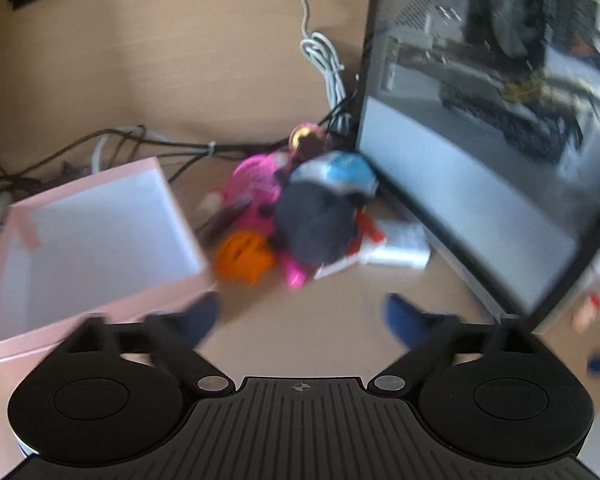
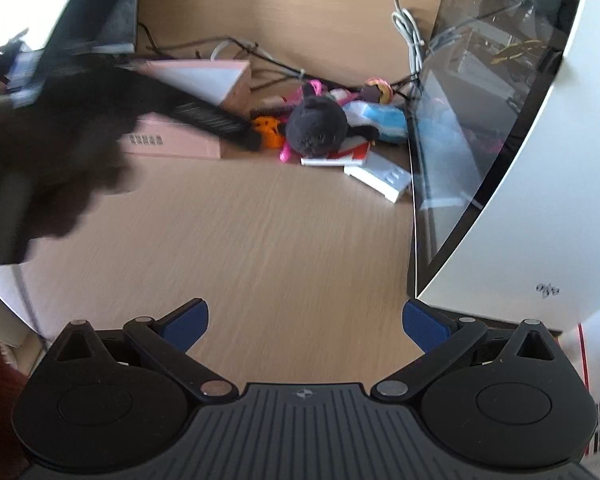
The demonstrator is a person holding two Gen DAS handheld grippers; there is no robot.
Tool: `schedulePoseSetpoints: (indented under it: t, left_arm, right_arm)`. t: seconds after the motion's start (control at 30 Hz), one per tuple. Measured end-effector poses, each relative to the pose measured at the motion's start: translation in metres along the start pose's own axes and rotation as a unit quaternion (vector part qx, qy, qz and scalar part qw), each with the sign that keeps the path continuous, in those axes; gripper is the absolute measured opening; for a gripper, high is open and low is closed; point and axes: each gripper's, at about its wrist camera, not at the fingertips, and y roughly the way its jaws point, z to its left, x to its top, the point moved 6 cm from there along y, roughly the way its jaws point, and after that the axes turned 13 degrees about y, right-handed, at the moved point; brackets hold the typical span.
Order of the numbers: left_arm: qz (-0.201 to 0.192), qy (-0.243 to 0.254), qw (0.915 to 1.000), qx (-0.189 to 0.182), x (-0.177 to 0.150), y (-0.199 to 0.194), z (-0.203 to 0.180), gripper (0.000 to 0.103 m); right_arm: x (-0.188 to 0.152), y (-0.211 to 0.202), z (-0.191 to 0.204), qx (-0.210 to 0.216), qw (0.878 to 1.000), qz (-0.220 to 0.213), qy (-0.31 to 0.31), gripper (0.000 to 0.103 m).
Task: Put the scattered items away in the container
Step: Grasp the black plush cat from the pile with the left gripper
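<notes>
The pink box (image 1: 100, 220) is sitting empty on the left. The toys (image 1: 300, 208) are still lying piled just right of it. Both the left gripper (image 1: 300, 320) and the right gripper (image 2: 304, 320) are hanging wide apart, holding nothing.

box (image 1: 100, 220) sits left on the desk (image 1: 180, 80), toy pile (image 1: 300, 216) just beside its right edge. plush ball (image 2: 316, 128) on top of the pile, flat packets (image 2: 380, 176) under its right side. pc case (image 1: 480, 160) right, cables (image 1: 320, 60) behind.
</notes>
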Motion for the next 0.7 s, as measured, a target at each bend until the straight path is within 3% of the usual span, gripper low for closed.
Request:
schedulePoseSetpoints:
  t: [0.1,0.23,0.3,0.4,0.53,0.7]
  left_arm:
    - [0.001,0.003,1.0,0.004,0.022,0.034,-0.01,0.099]
    - [0.03,0.036,0.9974,0.055,0.04,0.081,-0.024,0.097]
    - [0.042,0.031,0.9963,0.068,0.043,0.097,-0.025,0.082]
    - [0.058,0.032,0.9932,0.096,0.043,0.112,-0.023,0.07]
    - [0.048,0.032,0.9929,0.105,0.043,0.096,-0.022,0.064]
    - [0.036,0.026,0.9942,0.098,0.023,0.033,-0.025,0.064]
  right_arm:
    - [-0.002,-0.001,-0.016,0.009,1.0,-0.001,0.005,0.103]
    - [-0.003,-0.001,-0.046,0.012,1.0,0.007,0.023,0.103]
    - [-0.005,-0.002,-0.057,0.012,1.0,0.009,0.018,0.103]
    - [-0.008,0.001,-0.074,0.019,0.999,0.018,0.023,0.103]
    - [-0.009,0.011,-0.081,0.049,0.998,0.026,0.029,0.103]
    - [-0.009,0.028,-0.058,0.108,0.993,0.044,-0.002,0.103]
